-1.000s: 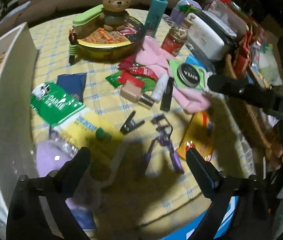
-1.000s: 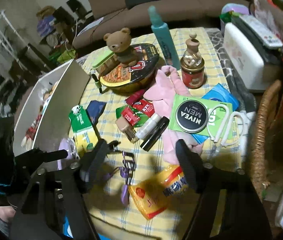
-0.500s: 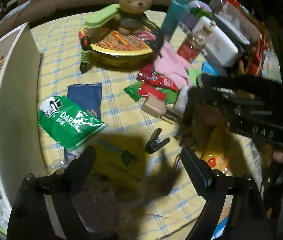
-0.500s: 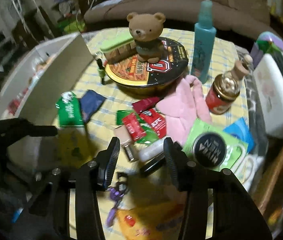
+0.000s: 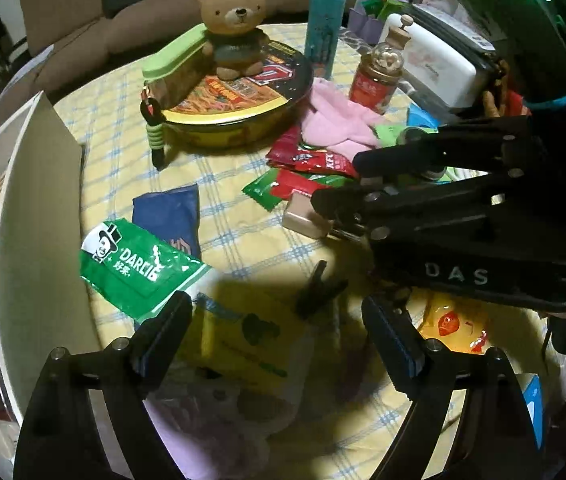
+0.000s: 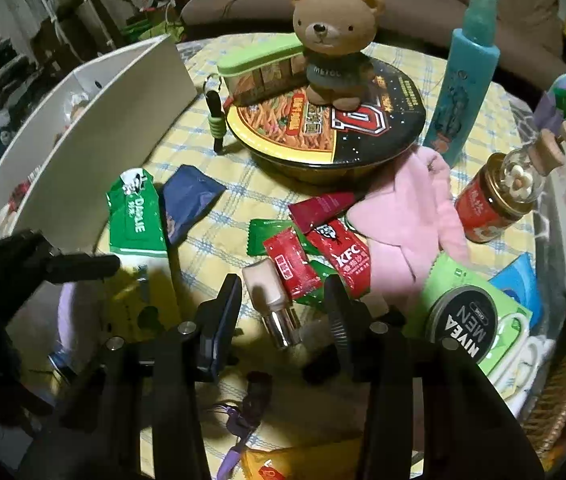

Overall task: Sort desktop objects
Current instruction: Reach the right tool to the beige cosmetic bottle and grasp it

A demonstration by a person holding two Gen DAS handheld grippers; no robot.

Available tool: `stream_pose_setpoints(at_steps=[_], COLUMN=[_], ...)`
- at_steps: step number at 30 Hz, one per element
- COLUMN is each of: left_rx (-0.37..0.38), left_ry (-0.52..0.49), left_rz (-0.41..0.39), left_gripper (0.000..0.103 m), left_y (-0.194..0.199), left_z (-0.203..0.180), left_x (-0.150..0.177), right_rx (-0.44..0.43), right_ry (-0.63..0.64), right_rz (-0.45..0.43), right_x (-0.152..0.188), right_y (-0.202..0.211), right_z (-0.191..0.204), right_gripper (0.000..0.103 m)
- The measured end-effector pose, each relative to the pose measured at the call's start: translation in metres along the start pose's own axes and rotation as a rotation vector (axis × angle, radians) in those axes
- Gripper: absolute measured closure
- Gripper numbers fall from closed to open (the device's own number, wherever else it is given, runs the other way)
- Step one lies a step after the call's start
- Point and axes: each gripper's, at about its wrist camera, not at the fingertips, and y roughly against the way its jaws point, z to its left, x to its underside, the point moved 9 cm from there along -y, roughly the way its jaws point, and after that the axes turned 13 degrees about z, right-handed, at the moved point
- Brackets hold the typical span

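A beige makeup bottle point(image 6: 265, 288) with a silver cap lies on the yellow checked tablecloth, between the fingers of my right gripper point(image 6: 283, 284). Its jaws are closing, and a gap shows on each side of the bottle. The left wrist view shows the same right gripper point(image 5: 337, 180) from the side, tips down at the bottle point(image 5: 301, 218). My left gripper point(image 5: 275, 304) stands open above a yellow packet point(image 5: 239, 340) and a black clip point(image 5: 317, 288), holding nothing.
A white box point(image 5: 39, 208) stands at the left edge. A noodle bowl point(image 6: 363, 148) with a toy bear point(image 6: 335, 40), a teal bottle point(image 6: 467, 80), a red jar point(image 6: 491, 204), pink cloth point(image 6: 403, 220), ketchup sachets point(image 6: 343, 256), a Nivea tin point(image 6: 465, 326) and a green Darlie packet point(image 5: 139, 264) crowd the table.
My right gripper has come in over the middle of the table, dropped around the beige bottle and narrowed its jaws. The left gripper has shifted slightly and stays open.
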Motion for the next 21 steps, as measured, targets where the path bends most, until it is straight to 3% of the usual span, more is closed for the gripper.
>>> stream_pose_setpoints(at_steps=[13, 17, 21], left_rx=[0.009, 0.047, 0.098], left_ry=[-0.001, 0.025, 0.07], left_rz=[0.0, 0.021, 0.025], left_gripper=[0.014, 0.014, 0.025], left_y=[0.003, -0.002, -0.008], left_z=[-0.007, -0.001, 0.015], left_x=[-0.004, -0.001, 0.004], right_rx=[0.008, 0.019, -0.031], right_ry=[-0.009, -0.015, -0.034], right_rz=[-0.005, 0.008, 0.009], right_x=[0.002, 0.001, -0.004], right_y=[0.007, 0.003, 0.0], right_z=[-0.001, -0.004, -0.008], right_gripper=[0.063, 0.063, 0.065])
